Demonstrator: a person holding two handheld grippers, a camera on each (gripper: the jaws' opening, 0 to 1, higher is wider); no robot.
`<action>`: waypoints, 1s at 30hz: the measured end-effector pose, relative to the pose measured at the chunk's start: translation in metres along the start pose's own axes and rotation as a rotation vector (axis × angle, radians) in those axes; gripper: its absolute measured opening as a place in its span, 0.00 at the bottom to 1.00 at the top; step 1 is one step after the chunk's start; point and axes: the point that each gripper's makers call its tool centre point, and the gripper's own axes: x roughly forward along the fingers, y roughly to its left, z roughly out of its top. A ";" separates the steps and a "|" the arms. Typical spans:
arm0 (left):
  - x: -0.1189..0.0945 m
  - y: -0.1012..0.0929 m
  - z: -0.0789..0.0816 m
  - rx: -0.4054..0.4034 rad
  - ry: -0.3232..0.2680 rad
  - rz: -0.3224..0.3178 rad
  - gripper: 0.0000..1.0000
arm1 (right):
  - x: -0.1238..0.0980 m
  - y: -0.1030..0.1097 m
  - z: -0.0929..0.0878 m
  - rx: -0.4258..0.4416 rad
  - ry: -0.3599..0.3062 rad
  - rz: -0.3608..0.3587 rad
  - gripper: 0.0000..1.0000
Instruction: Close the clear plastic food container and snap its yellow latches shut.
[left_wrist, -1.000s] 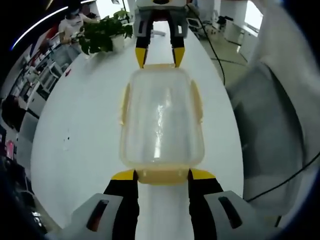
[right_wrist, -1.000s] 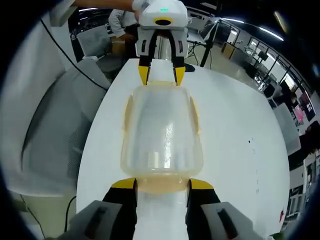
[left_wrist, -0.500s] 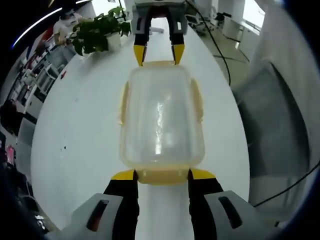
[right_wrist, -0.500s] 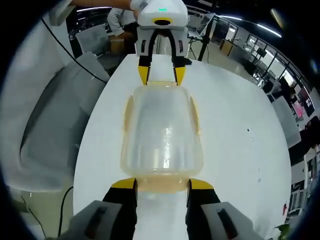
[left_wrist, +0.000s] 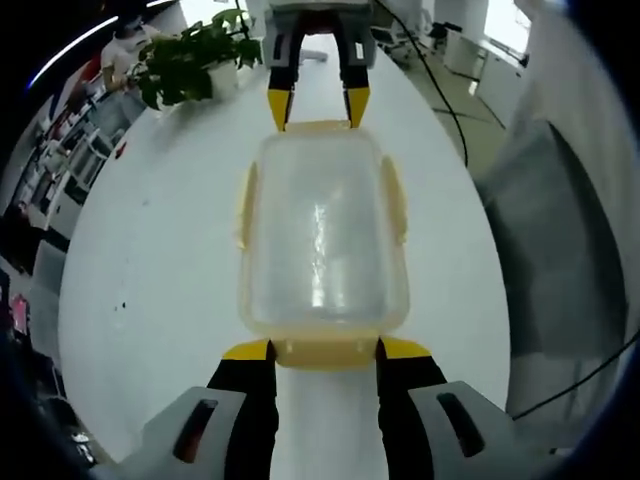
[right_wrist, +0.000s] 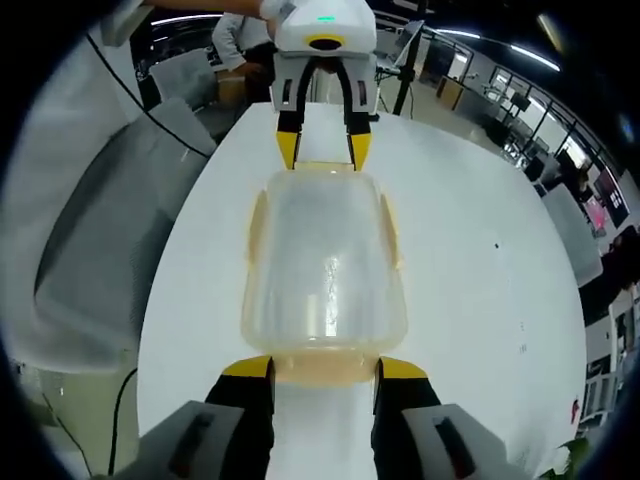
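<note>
- The clear rectangular plastic food container (left_wrist: 322, 240) with its lid on is seen on the long white counter (left_wrist: 160, 250), lying lengthwise between the two claws; it is also seen in the right gripper view (right_wrist: 322, 265).
- The left claw (left_wrist: 323, 350) is set at the near short end, jaws spread about as wide as the yellow end latch (left_wrist: 324, 351), one tip at each side of it; whether the latch is actually pinched cannot be told.
- The right claw (right_wrist: 322, 368) is placed the same way at the opposite short end, jaws parted around that yellow end latch (right_wrist: 325, 370); contact is not clear either.
- Each claw is seen from the other's view at the far end (left_wrist: 312, 100) (right_wrist: 321, 148), aimed head-on, both held low and roughly level with the counter.
- The yellow side latches (left_wrist: 393, 200) along the long edges appear folded down; whether they are clicked cannot be told.
- Risk, judged: if one claw is pushed harder than the other, the light container could be slid along the smooth counter.
- Risk, judged: if the jaw tips ride over the latch instead of pressing it, the latch could be left unsnapped or the lid lifted at that end.
</note>
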 end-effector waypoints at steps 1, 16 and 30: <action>0.002 0.001 0.001 -0.004 0.001 0.000 0.36 | 0.000 0.000 -0.001 0.001 0.000 0.000 0.36; 0.020 0.009 0.008 -0.010 0.004 -0.008 0.37 | 0.004 -0.008 -0.020 0.003 0.004 0.006 0.36; 0.030 0.005 0.003 -0.003 0.019 -0.024 0.37 | 0.013 -0.005 -0.025 0.000 0.010 0.016 0.36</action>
